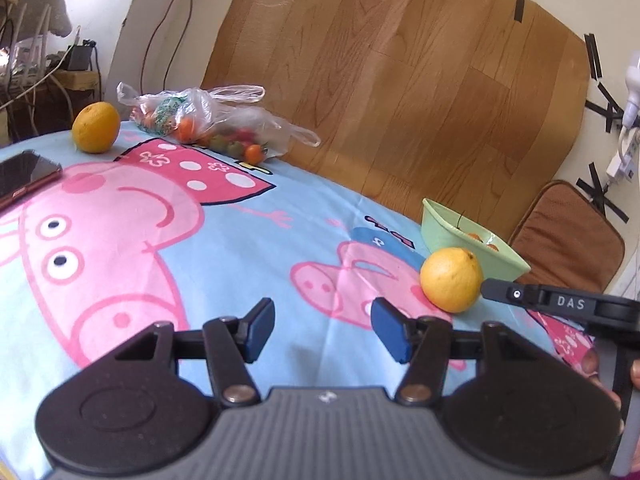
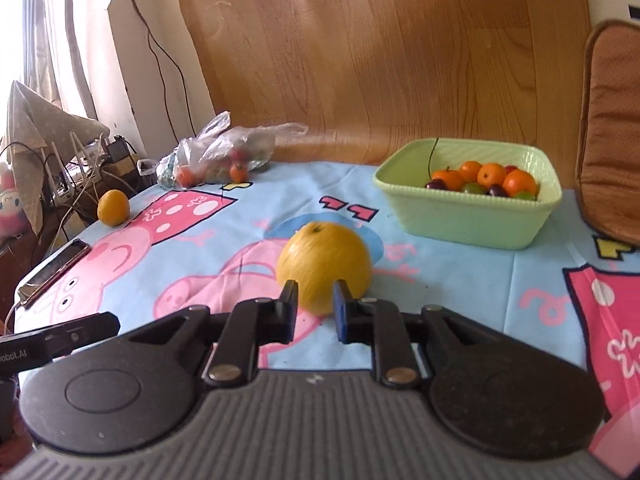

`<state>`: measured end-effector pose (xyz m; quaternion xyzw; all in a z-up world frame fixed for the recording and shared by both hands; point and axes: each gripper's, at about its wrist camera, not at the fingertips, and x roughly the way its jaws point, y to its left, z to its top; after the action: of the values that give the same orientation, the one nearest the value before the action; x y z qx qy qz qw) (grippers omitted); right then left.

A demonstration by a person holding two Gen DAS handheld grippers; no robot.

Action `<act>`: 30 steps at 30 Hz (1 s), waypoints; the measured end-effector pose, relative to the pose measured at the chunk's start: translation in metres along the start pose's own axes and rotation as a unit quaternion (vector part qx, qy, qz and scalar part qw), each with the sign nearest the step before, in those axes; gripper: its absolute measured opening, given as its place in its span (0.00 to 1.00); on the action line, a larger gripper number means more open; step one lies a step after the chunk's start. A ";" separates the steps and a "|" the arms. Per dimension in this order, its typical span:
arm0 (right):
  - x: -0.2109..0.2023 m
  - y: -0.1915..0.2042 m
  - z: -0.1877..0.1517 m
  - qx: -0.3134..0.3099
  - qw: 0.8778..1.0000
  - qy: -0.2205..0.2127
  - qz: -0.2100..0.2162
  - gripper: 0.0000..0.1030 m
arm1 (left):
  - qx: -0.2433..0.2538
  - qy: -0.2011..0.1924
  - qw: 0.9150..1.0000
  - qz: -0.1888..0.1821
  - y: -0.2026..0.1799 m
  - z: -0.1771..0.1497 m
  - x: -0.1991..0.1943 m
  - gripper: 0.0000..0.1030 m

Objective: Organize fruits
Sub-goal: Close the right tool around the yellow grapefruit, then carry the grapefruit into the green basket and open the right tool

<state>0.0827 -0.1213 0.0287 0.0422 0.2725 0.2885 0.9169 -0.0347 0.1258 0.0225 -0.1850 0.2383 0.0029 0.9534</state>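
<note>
1. Right now the right hand-held gripper is closed down to a narrow gap at the near underside of an orange; its blue pads sit against the fruit's lower front, low in the middle of the right wrist view, though I cannot tell whether they truly pinch it.
2. That orange rests on the cartoon-print cloth over the counter, left of a pale green basket in the right half of the frame.
3. The basket holds small oranges, dark cherries and green grapes; it stands apart from the orange with bare cloth between.
4. The left hand-held gripper is partly open over the cloth with nothing between its pads, at lower centre of the left wrist view.
5. A second orange lies at the upper left of that view, well apart from the basket.
6. Just right of it is a clear plastic bag of small tomatoes and other fruit, by the wood panel.
7. A phone lies at the left edge, near the second orange.
8. A brown cushion stands just right of the basket.
</note>
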 end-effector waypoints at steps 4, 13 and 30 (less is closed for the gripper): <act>-0.015 0.000 -0.004 -0.022 1.000 -0.012 -0.004 0.38 | 0.020 0.000 0.998 -0.051 -0.015 0.029 0.015 0.59; -0.015 -0.010 0.000 -0.131 0.991 -0.005 -0.024 0.74 | 0.025 0.067 0.985 -0.155 -0.061 0.071 0.102 0.64; 0.029 -0.024 0.024 -0.094 0.995 0.000 0.009 0.65 | 0.074 0.105 0.967 -0.221 -0.117 0.083 0.140 0.56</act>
<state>0.1269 -0.1231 0.0295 -0.0418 0.2432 0.3216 0.9141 0.1377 0.0343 0.0682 -0.1610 0.2893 -0.2453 0.9112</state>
